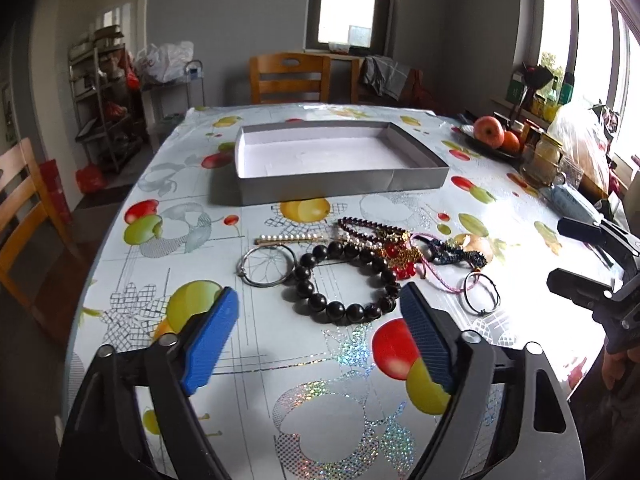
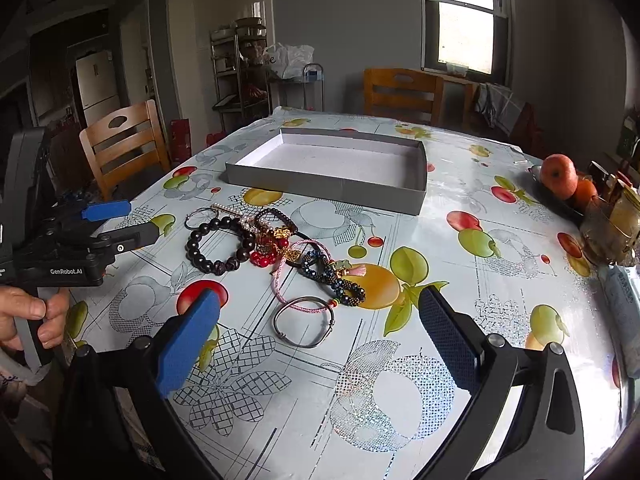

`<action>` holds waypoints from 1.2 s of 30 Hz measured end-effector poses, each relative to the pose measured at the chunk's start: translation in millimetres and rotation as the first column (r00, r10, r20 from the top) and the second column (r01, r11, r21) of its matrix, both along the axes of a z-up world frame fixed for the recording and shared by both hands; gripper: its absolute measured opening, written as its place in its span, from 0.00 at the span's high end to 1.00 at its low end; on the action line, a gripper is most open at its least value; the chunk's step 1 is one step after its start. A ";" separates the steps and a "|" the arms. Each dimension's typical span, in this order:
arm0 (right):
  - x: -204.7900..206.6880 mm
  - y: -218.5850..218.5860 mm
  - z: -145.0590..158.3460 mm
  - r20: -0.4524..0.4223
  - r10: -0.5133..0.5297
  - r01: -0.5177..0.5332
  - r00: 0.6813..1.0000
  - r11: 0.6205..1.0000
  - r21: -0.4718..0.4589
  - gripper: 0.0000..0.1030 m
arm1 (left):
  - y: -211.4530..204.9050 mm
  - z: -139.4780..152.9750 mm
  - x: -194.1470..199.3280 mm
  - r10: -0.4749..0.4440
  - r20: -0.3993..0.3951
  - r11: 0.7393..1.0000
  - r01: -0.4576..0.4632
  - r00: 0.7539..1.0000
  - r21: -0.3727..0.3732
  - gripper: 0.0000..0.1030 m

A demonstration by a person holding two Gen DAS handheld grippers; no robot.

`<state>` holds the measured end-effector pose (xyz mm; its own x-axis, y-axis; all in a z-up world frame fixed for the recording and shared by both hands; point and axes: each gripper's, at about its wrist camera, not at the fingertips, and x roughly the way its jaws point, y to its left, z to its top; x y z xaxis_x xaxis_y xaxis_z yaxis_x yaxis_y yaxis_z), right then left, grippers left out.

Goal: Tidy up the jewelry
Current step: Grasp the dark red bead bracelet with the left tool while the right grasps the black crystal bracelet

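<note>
Both the left gripper [image 1: 318, 300] and right gripper [image 2: 318, 316] hang spread and empty above the table [image 1: 280, 400]. The jewelry pile [image 1: 372, 256] lies mid-frame, below the gray box [image 1: 340, 184].

The left gripper [image 1: 318, 312] has two black arms that end in bright blue pads [image 1: 210, 342] with a fine ribbed texture. A round silver screw head sits on each arm just behind its pad, and another further back, where the arm widens into a frame with a long slot. The right gripper [image 2: 320, 332] is built alike: black slotted arms, silver screws, blue pads [image 2: 188, 344], the pad on the far side dark and dotted. On the left gripper's black body, white lettering reads "GenRobot.AI". A bare hand [image 2: 32, 316] grips its grey handle.
</note>
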<state>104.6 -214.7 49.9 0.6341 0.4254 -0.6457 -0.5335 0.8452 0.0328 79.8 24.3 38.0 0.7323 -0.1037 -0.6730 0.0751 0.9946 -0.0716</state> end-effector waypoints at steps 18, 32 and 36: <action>51.4 17.2 -26.3 -0.125 0.086 -0.093 0.988 0.994 -0.057 0.21 | -65.1 -7.5 81.0 -0.261 -0.128 0.953 0.276 0.957 0.122 0.37; 54.6 13.6 -31.5 -0.151 0.090 -0.100 0.984 0.993 -0.061 0.27 | -86.0 -32.3 112.1 -0.311 -0.181 0.921 0.343 0.933 0.183 0.86; 62.2 20.6 -38.4 -0.188 0.109 -0.124 0.976 0.990 -0.068 0.58 | -76.3 -14.6 108.8 -0.313 -0.130 0.933 0.330 0.941 0.143 0.90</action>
<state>166.8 -194.1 11.5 0.4511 0.4323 -0.7808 -0.6199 0.7812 0.0745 188.6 -52.0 23.4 0.6034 -0.2061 -0.7703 0.3931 0.9174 0.0625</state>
